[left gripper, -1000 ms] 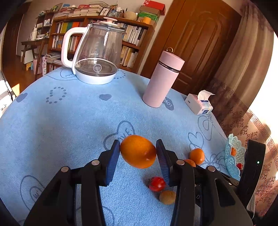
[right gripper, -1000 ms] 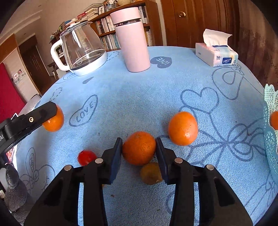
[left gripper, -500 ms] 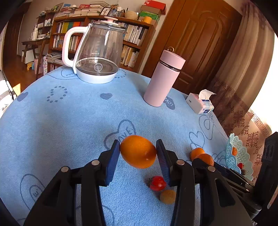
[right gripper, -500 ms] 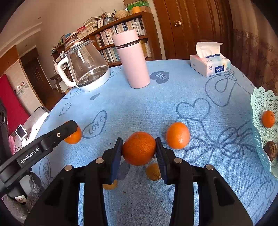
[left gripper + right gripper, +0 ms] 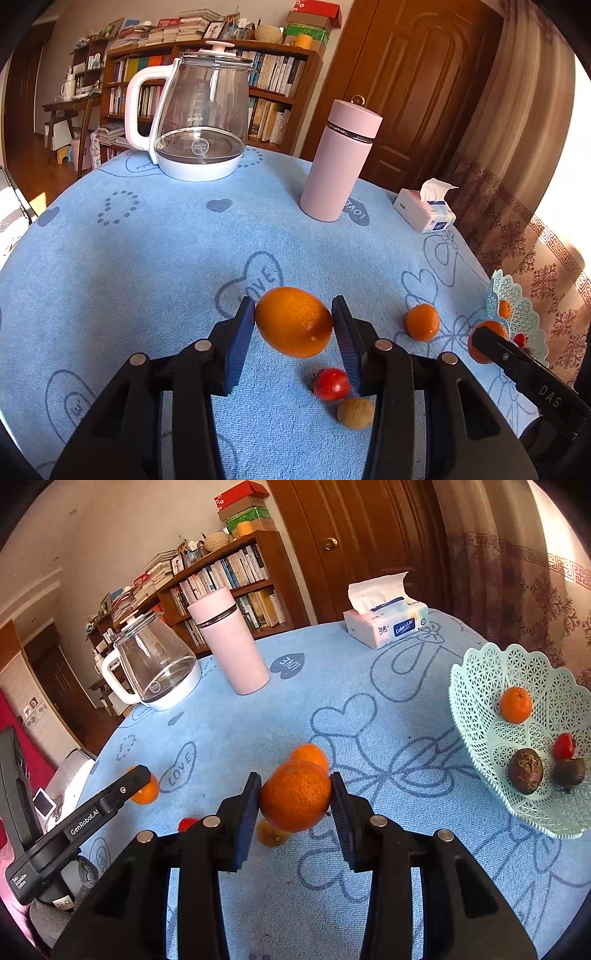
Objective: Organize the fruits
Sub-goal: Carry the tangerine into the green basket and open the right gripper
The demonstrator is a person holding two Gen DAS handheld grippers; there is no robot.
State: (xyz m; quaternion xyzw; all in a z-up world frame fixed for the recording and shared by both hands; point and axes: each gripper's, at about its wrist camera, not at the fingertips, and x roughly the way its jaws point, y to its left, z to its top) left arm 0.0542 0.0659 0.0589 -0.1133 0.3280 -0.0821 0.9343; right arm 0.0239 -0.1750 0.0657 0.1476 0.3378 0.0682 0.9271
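My left gripper (image 5: 293, 319) is shut on a smooth orange (image 5: 293, 322), held above the blue tablecloth. Below it lie a small red tomato (image 5: 331, 384) and a brownish round fruit (image 5: 355, 412); a mandarin (image 5: 422, 321) sits farther right. My right gripper (image 5: 295, 797) is shut on a rough-skinned orange (image 5: 295, 800), lifted off the cloth. Behind that fruit rests another mandarin (image 5: 309, 756). The pale green lattice basket (image 5: 476, 686) at the right holds a mandarin (image 5: 516, 704), a red tomato (image 5: 563, 746) and two dark fruits (image 5: 525, 771).
A glass kettle (image 5: 201, 122), a pink flask (image 5: 340, 162) and a tissue box (image 5: 424, 212) stand along the table's far side. The left gripper's body (image 5: 74, 823) shows at the left of the right wrist view. A bookshelf and door are behind.
My right gripper has lifted its orange off the cloth and swung right, bringing the basket into full view. The left gripper with its orange has stayed put.
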